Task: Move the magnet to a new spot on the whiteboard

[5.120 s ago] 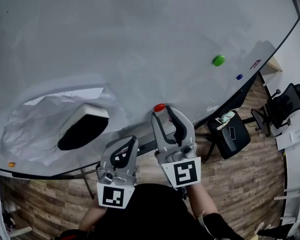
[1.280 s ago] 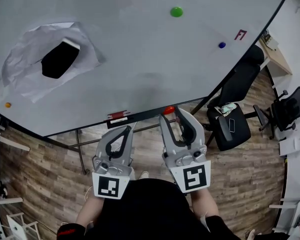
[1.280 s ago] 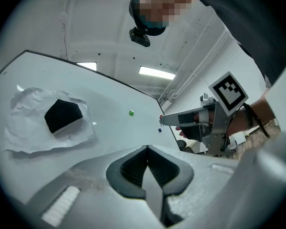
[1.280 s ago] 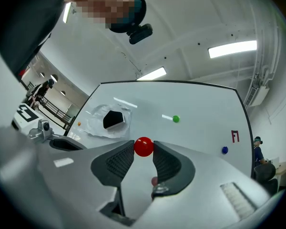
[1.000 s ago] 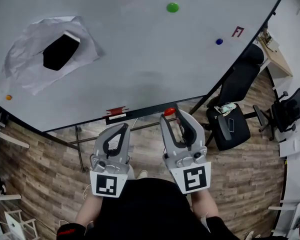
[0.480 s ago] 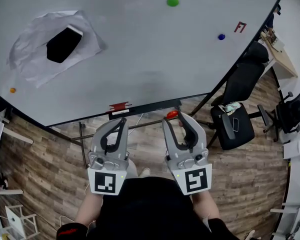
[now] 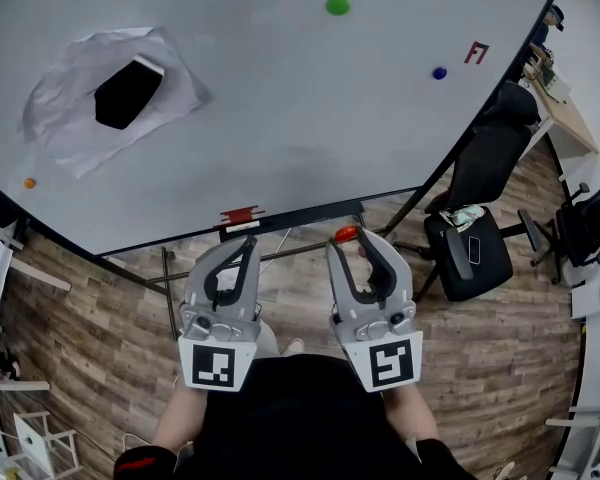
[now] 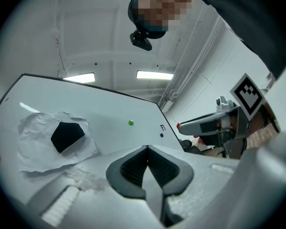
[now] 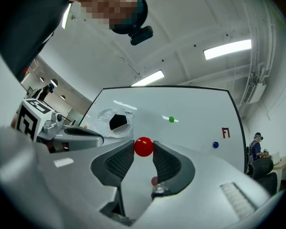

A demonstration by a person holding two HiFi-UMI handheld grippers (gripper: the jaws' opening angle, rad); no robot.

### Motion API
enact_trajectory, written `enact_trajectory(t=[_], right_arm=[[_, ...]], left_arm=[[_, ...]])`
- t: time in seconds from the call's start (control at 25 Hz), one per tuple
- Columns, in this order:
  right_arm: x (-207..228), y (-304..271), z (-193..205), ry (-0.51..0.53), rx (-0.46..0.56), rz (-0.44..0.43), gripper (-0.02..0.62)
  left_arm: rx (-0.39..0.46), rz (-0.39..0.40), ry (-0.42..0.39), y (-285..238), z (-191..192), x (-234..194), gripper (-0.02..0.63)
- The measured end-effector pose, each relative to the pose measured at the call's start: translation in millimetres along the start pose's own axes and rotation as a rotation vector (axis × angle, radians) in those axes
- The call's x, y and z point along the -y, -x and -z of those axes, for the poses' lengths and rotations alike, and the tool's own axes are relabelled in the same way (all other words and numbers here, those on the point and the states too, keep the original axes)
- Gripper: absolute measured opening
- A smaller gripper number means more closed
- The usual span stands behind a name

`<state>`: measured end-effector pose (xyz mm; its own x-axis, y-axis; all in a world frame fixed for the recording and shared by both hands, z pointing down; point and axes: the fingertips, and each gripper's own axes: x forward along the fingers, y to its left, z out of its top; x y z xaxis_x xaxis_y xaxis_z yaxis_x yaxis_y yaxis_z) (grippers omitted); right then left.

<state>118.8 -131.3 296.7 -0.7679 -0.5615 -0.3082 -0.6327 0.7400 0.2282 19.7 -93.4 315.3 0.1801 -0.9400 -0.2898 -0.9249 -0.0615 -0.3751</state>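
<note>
My right gripper (image 7: 347, 236) (image 9: 144, 147) is shut on a round red magnet (image 9: 144, 147) (image 7: 346, 234), pinched at the jaw tips and held off the whiteboard (image 7: 280, 118), below its bottom edge in the head view. My left gripper (image 7: 246, 241) (image 8: 147, 149) hangs beside it, shut with nothing in it. On the board stay a green magnet (image 7: 337, 6) (image 9: 171, 119) (image 8: 130, 123), a blue magnet (image 7: 439, 73) (image 9: 215, 145) and a small orange magnet (image 7: 29, 183) at the left.
A black eraser (image 7: 126, 92) rests on crumpled white paper (image 7: 70, 138) at the board's upper left. A red marker (image 7: 240, 214) lies on the bottom tray. Black office chairs (image 7: 470, 258) stand on the wood floor to the right.
Over five seconds the red magnet came off the board in my right gripper and both grippers drew back from the board. In the last half second little has moved.
</note>
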Motion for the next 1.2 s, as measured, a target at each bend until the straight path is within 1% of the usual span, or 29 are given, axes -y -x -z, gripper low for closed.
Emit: enact_trajectory(t=[0.76,1.2], right_arm=[[3.0,-8.8,-5.7,0.035,0.004,-0.011,0.127],[0.8,-24.6,-0.2,0.036,-0.003,-0.027,0.127]], left_arm=[[0.025,-0.002,0.001,-9.0,-4.0,-3.7,0.002],[0.022,-0.009,0.016,-19.1,6.5,-13.7,0.002]])
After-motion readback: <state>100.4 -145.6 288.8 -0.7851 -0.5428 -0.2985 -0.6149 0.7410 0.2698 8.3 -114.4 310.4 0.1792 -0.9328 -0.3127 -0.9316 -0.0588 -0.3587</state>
